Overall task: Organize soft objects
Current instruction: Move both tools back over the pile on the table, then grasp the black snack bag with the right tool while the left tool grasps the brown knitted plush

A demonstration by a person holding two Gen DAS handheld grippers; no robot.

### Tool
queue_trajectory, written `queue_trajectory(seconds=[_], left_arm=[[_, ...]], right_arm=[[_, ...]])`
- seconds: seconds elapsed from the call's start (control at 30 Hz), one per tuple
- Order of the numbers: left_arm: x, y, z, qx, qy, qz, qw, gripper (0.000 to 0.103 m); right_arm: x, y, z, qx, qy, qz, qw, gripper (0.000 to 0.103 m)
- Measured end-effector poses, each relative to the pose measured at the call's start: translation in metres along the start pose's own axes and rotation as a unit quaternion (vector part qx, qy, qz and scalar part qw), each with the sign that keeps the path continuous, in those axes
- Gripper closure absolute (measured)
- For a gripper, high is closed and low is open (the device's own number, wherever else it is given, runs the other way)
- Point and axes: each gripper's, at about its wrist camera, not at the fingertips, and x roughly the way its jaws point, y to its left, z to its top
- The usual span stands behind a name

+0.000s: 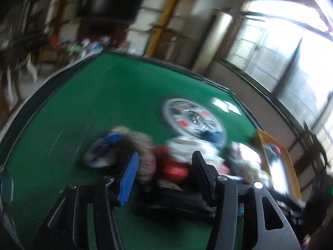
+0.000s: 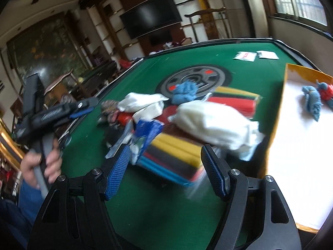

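A pile of soft objects lies on the green table [image 2: 239,77]: a large white cloth bundle [image 2: 214,123], a smaller white bundle [image 2: 143,102], a blue knitted piece [image 2: 185,91], a blue-and-white packet [image 2: 145,133], and striped colored packs [image 2: 174,152]. My right gripper [image 2: 164,164] is open just above the striped packs, empty. My left gripper [image 1: 166,166] is open and empty, close over the blurred pile, near a red item [image 1: 172,166] and a white bundle [image 1: 191,145]. It also shows in the right wrist view [image 2: 83,106], held by a hand at the left.
An orange-rimmed box with a white floor [image 2: 299,137] stands at the right; a blue knitted item [image 2: 312,100] and a red one [image 2: 325,91] lie in it. White paper sheets [image 2: 256,55] lie at the table's far edge. A round wheel print [image 2: 195,79] marks the table center.
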Motion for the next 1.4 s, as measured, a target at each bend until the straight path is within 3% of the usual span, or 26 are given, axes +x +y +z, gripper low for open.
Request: queue_trajectory(seconds=[0.13, 0.3, 0.37, 0.43, 0.5, 0.77, 0.9, 1.13, 1.17, 1.2, 1.27, 1.33, 1.4], left_arm=[[0.035, 0.007, 0.008, -0.017, 0.042, -0.004, 0.9990, 0.049], [0.070, 0.008, 0.008, -0.011, 0.070, 0.054, 0.9960, 0.049], [0.081, 0.010, 0.011, -0.014, 0.079, 0.052, 0.9955, 0.049], [0.088, 0.013, 0.015, -0.017, 0.075, 0.032, 0.9966, 0.051], [0.088, 0.017, 0.016, -0.015, 0.072, 0.029, 0.9969, 0.059], [0.058, 0.032, 0.007, -0.031, 0.031, 0.008, 0.9990, 0.061], [0.049, 0.037, 0.010, -0.043, 0.006, 0.002, 0.9991, 0.061], [0.047, 0.031, 0.012, -0.033, -0.011, 0.008, 0.9994, 0.061], [0.049, 0.032, 0.012, -0.034, -0.006, 0.008, 0.9994, 0.061], [0.051, 0.033, 0.012, -0.036, -0.001, 0.007, 0.9993, 0.061], [0.054, 0.035, 0.012, -0.040, 0.009, 0.008, 0.9991, 0.061], [0.056, 0.035, 0.011, -0.038, 0.015, 0.011, 0.9991, 0.060], [0.057, 0.032, 0.010, -0.029, 0.013, 0.018, 0.9993, 0.060]], right_arm=[[0.006, 0.008, -0.005, -0.017, 0.008, 0.004, 1.000, 0.031], [0.003, 0.013, -0.007, -0.029, 0.008, 0.003, 1.000, 0.031], [-0.002, 0.014, -0.009, -0.030, 0.006, -0.001, 1.000, 0.031], [-0.004, 0.013, -0.010, -0.031, 0.009, -0.001, 0.999, 0.031], [-0.004, 0.014, -0.010, -0.036, 0.012, 0.000, 0.999, 0.031], [0.015, 0.048, 0.003, -0.087, 0.043, 0.051, 0.994, 0.031], [0.036, 0.083, 0.019, -0.156, 0.076, 0.065, 0.983, 0.031], [0.112, 0.133, 0.033, -0.262, 0.152, 0.068, 0.950, 0.031], [0.121, 0.136, 0.032, -0.272, 0.163, 0.066, 0.946, 0.034], [0.130, 0.139, 0.031, -0.279, 0.168, 0.058, 0.944, 0.049], [0.148, 0.140, 0.025, -0.287, 0.187, 0.033, 0.939, 0.066], [0.156, 0.139, 0.016, -0.289, 0.210, 0.029, 0.934, 0.067], [0.155, 0.139, 0.008, -0.286, 0.208, 0.029, 0.935, 0.071]])
